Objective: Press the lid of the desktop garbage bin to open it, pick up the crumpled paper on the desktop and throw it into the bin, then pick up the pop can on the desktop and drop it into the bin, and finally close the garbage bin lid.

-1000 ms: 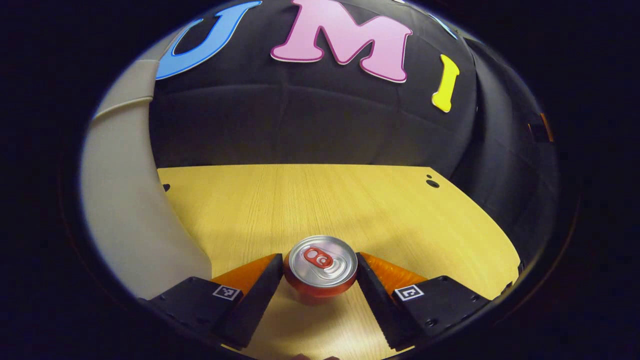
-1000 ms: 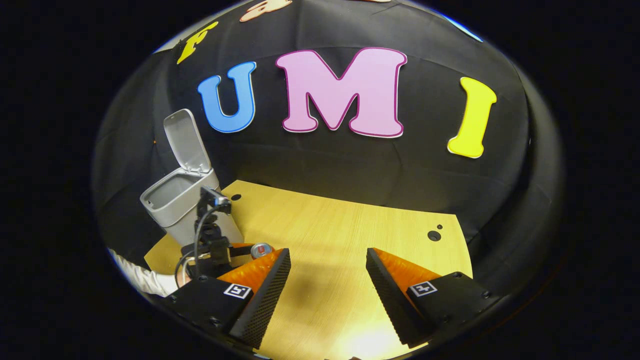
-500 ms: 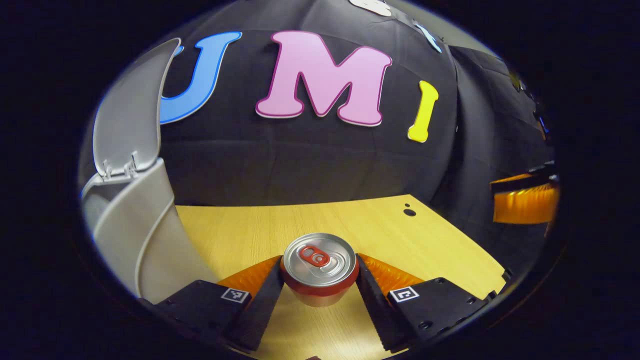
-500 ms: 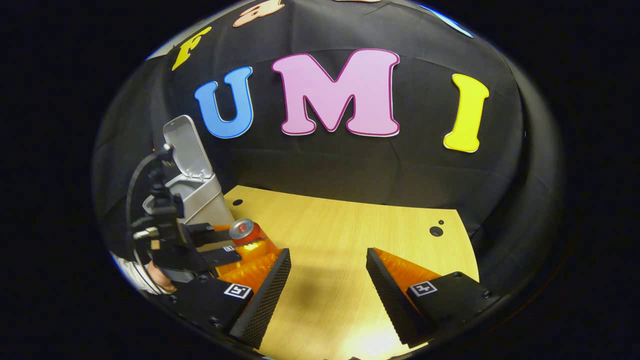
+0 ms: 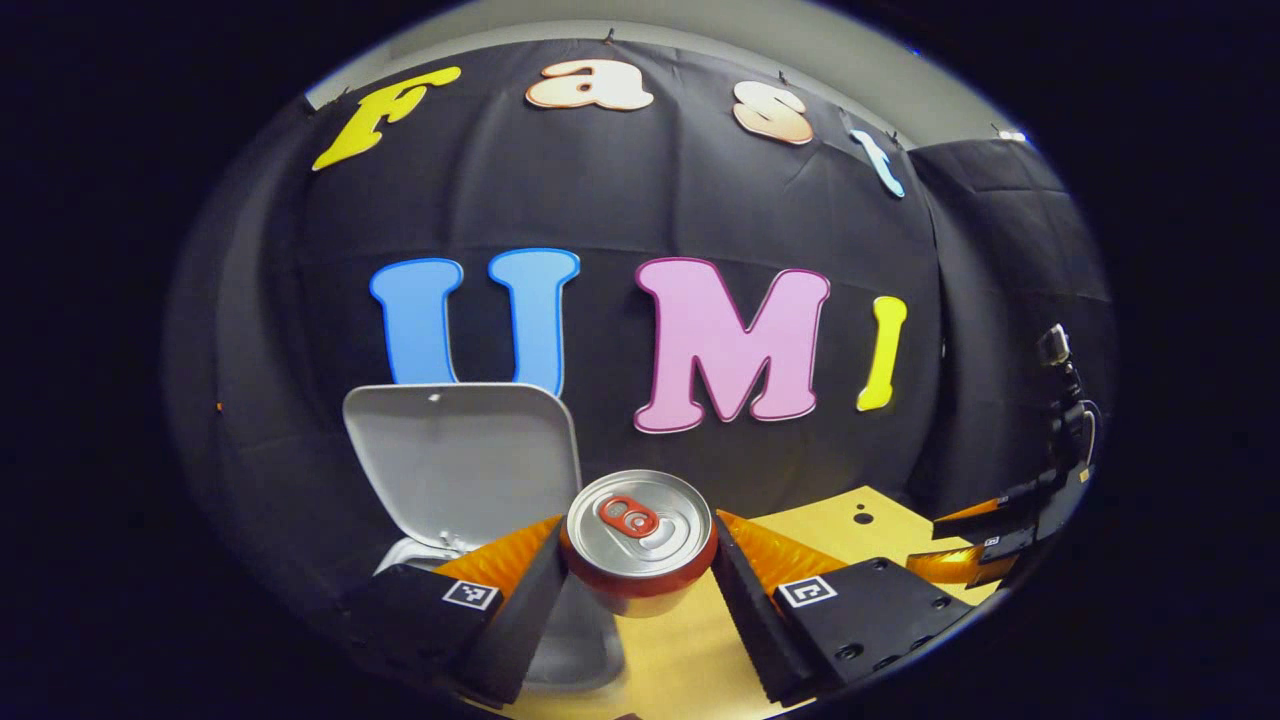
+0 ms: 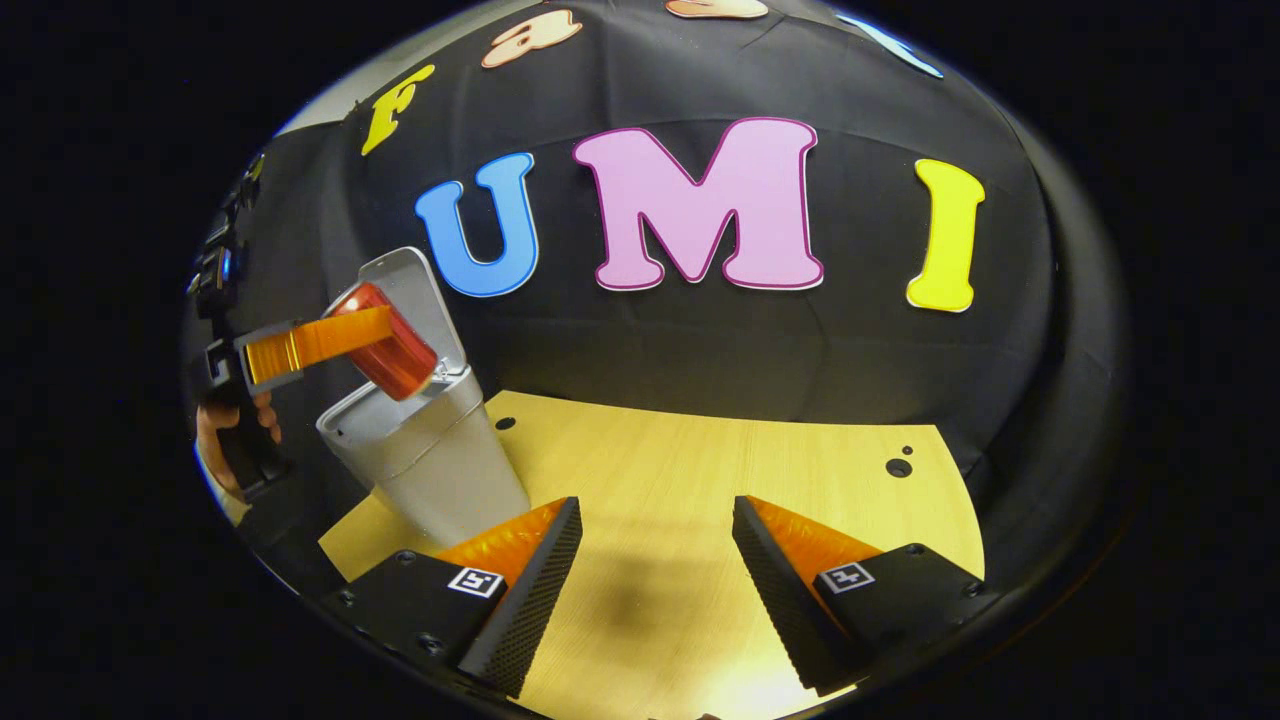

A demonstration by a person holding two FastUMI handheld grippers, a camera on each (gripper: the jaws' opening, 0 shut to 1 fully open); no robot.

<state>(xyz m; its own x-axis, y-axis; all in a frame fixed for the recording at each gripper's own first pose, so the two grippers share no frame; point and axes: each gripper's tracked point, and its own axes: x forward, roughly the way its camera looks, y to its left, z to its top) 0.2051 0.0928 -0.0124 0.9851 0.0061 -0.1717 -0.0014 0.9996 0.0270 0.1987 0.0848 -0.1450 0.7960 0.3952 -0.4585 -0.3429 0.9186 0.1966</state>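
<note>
Red pop can with silver top (image 5: 640, 540) clamped in left gripper (image 5: 640, 560), raised over open grey plastic garbage bin (image 6: 430, 460).
Squeezed on both sides by left gripper fingers (image 5: 525, 590), upright in left gripper view; seen from right gripper view (image 6: 385, 340) tilted, above bin mouth and in front of upright grey lid (image 6: 420, 300), clear of yellow wooden desk (image 6: 700, 470). Held by a hand (image 6: 225, 440) at far left of that view. Right gripper (image 6: 655, 570) spread wide, grasping nothing, poised above bare desk, well apart from bin. Lid (image 5: 465, 465) standing open just behind can in left gripper view.
</note>
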